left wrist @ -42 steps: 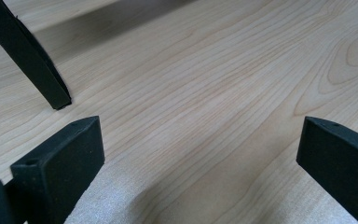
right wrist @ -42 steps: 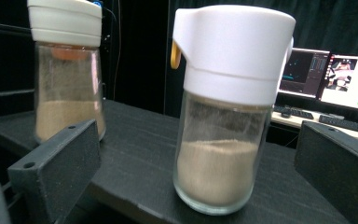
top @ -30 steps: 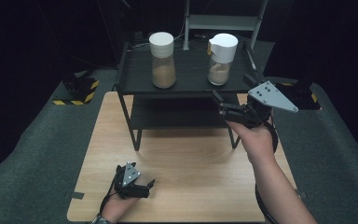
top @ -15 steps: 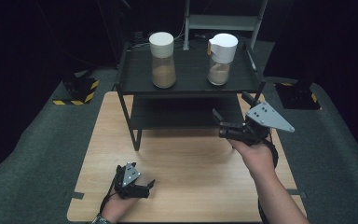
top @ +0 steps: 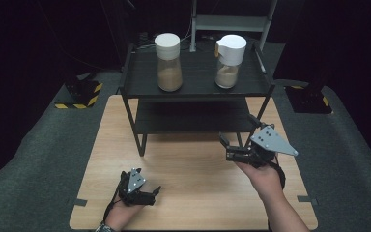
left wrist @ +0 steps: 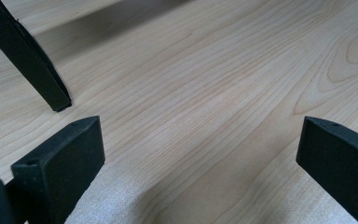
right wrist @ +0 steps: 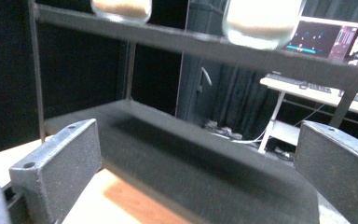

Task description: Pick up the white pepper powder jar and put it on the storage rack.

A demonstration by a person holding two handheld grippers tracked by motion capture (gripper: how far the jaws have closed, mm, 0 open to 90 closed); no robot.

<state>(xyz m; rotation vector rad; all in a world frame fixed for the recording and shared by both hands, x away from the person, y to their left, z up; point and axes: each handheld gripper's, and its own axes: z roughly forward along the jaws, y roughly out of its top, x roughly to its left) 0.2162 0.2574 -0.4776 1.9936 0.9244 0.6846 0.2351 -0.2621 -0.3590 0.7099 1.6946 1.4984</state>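
Note:
A black two-tier shelf (top: 198,89) stands at the back of the wooden table (top: 193,193). On its top tier are two glass jars of brown powder: a white-lidded jar (top: 169,62) on the left and a jar with a white pouring lid (top: 230,60) on the right. My right gripper (top: 237,131) hovers open in front of the shelf's right end, level with the lower tier (right wrist: 191,163), nothing between its jaws (right wrist: 198,144). The jar bottoms (right wrist: 261,23) show above it. My left gripper (top: 142,186) rests low near the table's front, open and empty (left wrist: 200,140), facing a shelf leg (left wrist: 28,60).
Grey carpet (top: 38,159) surrounds the table. A black block with yellow-black striping (top: 79,94) lies on the floor at the left, another dark base (top: 309,99) at the right. A white frame (top: 232,21) stands behind the shelf. Bare wood lies between the two grippers.
My right gripper has drawn back from the shelf's right end, toward the person and lower over the table. The left gripper has stayed where it was.

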